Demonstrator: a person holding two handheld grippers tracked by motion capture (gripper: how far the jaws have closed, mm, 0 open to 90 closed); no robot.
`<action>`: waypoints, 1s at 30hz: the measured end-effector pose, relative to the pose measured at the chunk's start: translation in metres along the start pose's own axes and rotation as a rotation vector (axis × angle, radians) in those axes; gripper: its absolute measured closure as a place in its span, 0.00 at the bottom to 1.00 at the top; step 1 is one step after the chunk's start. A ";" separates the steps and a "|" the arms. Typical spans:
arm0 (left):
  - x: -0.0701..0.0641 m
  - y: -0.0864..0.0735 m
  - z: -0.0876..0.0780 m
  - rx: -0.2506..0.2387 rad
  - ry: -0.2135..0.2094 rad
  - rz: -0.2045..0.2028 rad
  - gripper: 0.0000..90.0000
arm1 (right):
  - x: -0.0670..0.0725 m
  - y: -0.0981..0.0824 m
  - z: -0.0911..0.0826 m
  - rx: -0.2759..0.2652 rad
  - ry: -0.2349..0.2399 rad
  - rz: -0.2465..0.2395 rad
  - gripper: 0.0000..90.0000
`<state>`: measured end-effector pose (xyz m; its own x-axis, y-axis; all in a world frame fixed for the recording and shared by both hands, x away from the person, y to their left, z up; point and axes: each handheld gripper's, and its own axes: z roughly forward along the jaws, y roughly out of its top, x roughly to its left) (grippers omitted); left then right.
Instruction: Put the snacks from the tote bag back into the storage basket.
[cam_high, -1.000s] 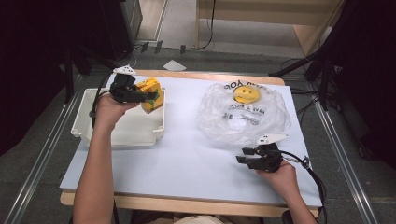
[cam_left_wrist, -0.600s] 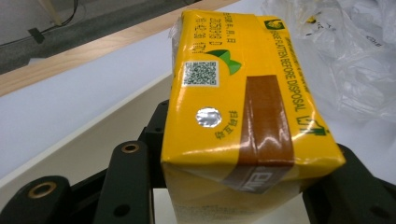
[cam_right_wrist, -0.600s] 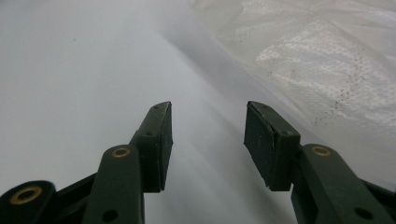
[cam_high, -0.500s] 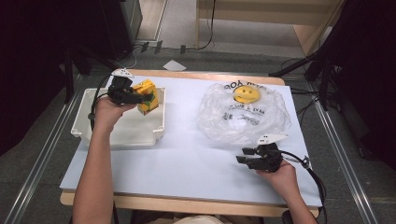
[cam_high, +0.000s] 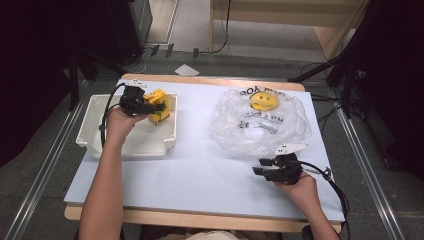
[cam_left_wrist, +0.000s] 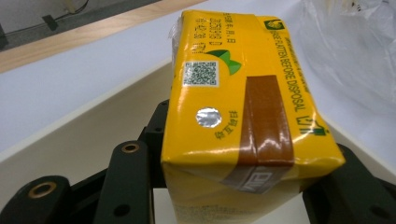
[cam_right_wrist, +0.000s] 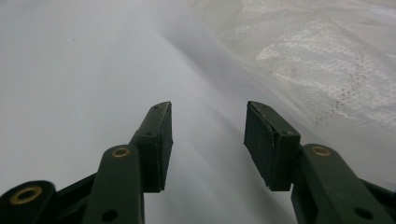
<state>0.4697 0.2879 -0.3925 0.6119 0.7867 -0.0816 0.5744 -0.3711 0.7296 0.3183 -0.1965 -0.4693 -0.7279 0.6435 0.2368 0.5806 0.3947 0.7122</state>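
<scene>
A yellow drink carton (cam_high: 159, 106) with a brown stripe and a foil straw hole hangs over the right part of the white tray (cam_high: 100, 140). My left gripper (cam_high: 150, 106) is shut on it, its black jaws pressed against both sides of the yellow drink carton (cam_left_wrist: 238, 107). At the front right of the table my right gripper (cam_high: 260, 166) rests low and open, with nothing between its pads (cam_right_wrist: 159, 140). It points left, just in front of the clear plastic bag (cam_high: 260, 122).
The plastic bag, with a yellow smiley face and black print, lies crumpled at the back right; its edge (cam_right_wrist: 327, 70) lies close to my right gripper. The white table top (cam_high: 200, 170) ends in a wooden edge at front and back.
My left gripper has come down and slightly nearer with the carton, sinking toward the tray. The right gripper has stayed where it was.
</scene>
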 end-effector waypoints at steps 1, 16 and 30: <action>0.000 0.000 0.002 0.005 0.005 0.000 0.58 | 0.000 0.000 0.000 0.001 -0.001 0.000 0.59; -0.002 -0.005 0.023 0.013 0.016 0.032 0.57 | 0.001 -0.001 0.000 0.010 -0.004 0.000 0.58; 0.001 -0.012 0.021 0.004 -0.003 0.039 0.52 | 0.001 -0.001 0.000 0.014 -0.004 0.000 0.58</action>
<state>0.4747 0.2825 -0.4156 0.6354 0.7703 -0.0548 0.5522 -0.4036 0.7296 0.3168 -0.1964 -0.4701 -0.7264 0.6462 0.2341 0.5858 0.4039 0.7027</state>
